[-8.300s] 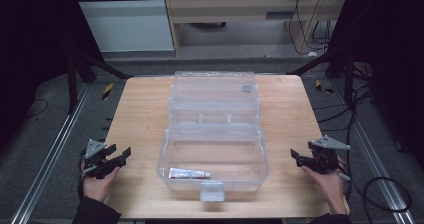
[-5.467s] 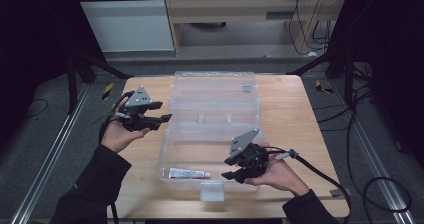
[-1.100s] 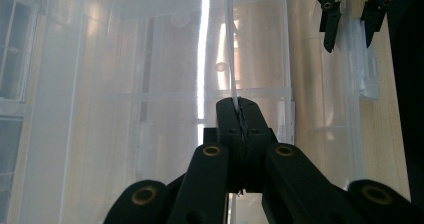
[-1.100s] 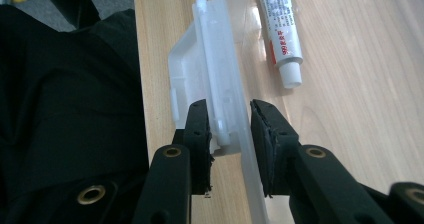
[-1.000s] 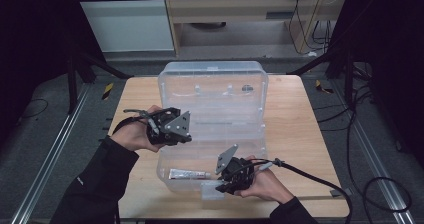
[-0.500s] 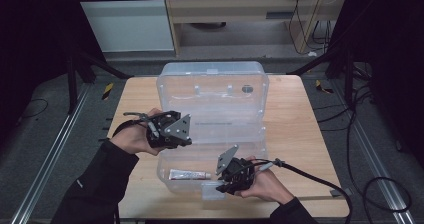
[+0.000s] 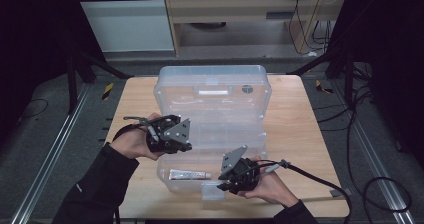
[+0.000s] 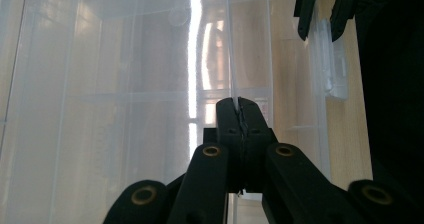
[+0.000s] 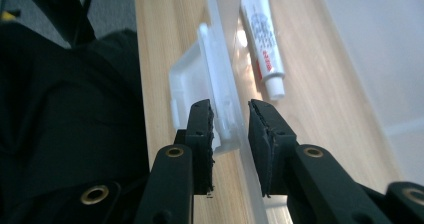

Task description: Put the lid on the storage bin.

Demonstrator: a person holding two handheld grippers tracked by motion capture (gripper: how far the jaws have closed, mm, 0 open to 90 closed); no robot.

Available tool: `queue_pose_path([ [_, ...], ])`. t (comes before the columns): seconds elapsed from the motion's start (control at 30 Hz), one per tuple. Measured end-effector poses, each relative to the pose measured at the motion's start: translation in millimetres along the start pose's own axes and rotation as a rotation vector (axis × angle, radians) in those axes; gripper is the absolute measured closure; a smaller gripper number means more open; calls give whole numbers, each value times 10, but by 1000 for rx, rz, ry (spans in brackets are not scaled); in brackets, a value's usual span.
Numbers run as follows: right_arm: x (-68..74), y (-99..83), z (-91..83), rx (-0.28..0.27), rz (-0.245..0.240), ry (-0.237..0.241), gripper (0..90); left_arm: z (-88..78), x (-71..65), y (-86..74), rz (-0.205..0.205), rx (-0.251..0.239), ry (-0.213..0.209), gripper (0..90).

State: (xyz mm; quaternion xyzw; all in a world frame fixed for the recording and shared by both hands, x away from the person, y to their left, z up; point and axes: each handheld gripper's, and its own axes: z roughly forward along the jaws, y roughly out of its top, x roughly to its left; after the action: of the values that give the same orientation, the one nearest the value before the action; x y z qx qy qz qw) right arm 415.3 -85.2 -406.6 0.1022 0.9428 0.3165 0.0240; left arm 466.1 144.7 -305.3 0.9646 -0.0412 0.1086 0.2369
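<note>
Clear plastic box (image 7: 215,129): my left gripper (image 8: 239,106) clamps its wall at nine o'clock; right gripper (image 9: 230,119) jaws apart, straddling its latch (image 9: 200,89) at six.

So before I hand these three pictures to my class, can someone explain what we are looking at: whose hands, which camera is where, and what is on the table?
No robot here: a person holds a hand tool with two black jaws in each hand. The high view looks down from above the table. The other two cameras ride on the tools and look along their jaws.

On the wooden table stands a clear plastic box, its lid raised at the far side. Inside, near the front, lies a small white tube.

The left gripper is shut on a thin clear edge of the box. The right gripper has its jaws apart, either side of the front wall by the latch.
</note>
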Motion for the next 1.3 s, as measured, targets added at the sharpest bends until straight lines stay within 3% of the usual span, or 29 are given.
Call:
queue_pose_path([
  [0.03,0,0,0,0,0,0,715,0,0,0,0,0,0,897],
  [0.1,7,8,-173,-92,4,11,747,-1,0,2,-3,3,-3,897],
  [0.2,9,11,-429,-200,34,-38,776,-3,2,1,-4,4,-2,897],
  [0.3,-37,-24,-670,-269,62,-109,801,-2,-1,3,-7,3,1,897],
  [0.33,-67,-51,-743,-303,81,-118,823,-2,0,2,-7,3,0,897],
  [0.37,-67,-51,-743,-303,81,-118,823,-2,0,2,-7,3,0,897],
  [0.4,-136,-123,-892,-365,135,-171,862,0,4,-3,-12,-3,-2,897],
  [0.47,-165,-150,-935,-385,152,-185,876,1,6,-5,-13,-5,-4,897],
  [0.5,-200,-184,-992,-414,174,-205,891,0,10,-6,-15,-6,-6,897],
  [0.53,-276,-244,-1092,-475,224,-238,900,1,13,-3,-17,-5,-8,897],
  [0.6,-361,-289,-1178,-523,270,-276,900,1,15,2,-16,-1,-9,897],
  [0.63,-361,-289,-1178,-523,270,-276,900,1,15,2,-16,-1,-9,897],
  [0.67,-476,-327,-1246,-549,314,-313,900,1,14,3,-18,0,-9,897],
  [0.73,-513,-339,-1260,-558,329,-327,900,0,12,1,-20,1,-9,897],
  [0.77,-620,-371,-1289,-570,365,-353,900,0,11,0,-22,1,-9,897],
  [0.9,-759,-413,-1289,-566,404,-367,899,5,3,4,-23,1,-8,897],
  [1.3,-915,-475,-1252,-555,464,-384,900,33,-60,-33,-36,-14,-27,896],
])
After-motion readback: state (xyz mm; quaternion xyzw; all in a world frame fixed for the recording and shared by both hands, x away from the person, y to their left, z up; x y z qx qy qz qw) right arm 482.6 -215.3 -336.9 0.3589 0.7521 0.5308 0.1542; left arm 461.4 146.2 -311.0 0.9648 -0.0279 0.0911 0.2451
